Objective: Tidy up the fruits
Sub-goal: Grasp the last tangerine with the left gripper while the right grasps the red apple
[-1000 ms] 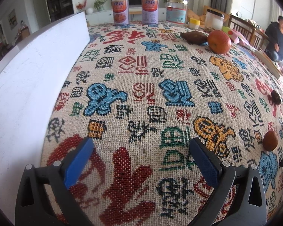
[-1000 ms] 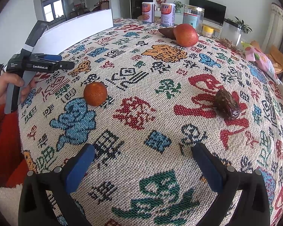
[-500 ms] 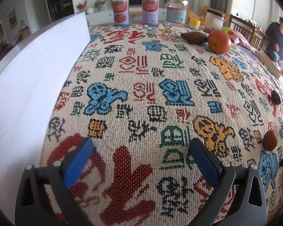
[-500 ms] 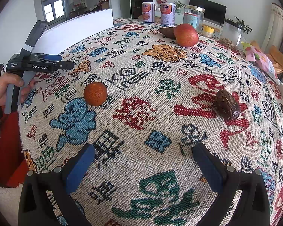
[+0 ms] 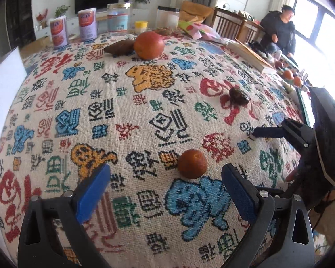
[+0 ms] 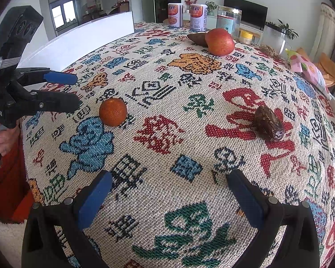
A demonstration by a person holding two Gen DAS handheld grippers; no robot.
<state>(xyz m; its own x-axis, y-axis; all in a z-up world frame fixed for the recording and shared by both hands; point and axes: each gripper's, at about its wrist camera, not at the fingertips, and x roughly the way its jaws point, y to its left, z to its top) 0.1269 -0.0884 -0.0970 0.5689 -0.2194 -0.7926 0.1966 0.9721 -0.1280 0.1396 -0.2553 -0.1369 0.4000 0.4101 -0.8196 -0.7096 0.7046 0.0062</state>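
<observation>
Fruits sat untouched; the left gripper [image 5: 165, 178] had swung toward the small round orange tangerine [image 5: 192, 163], jaws wide, probably for pickup; the right gripper [image 6: 169, 193] gaped empty.

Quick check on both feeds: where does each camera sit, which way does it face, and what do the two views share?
Left wrist: on the left gripper, low over the tablecloth, facing the small orange; the right gripper shows at right.
Right wrist: on the right gripper, facing across the table; the left gripper and a hand show at left.
Shared: orange, dark date, big red fruit, cans.
</observation>
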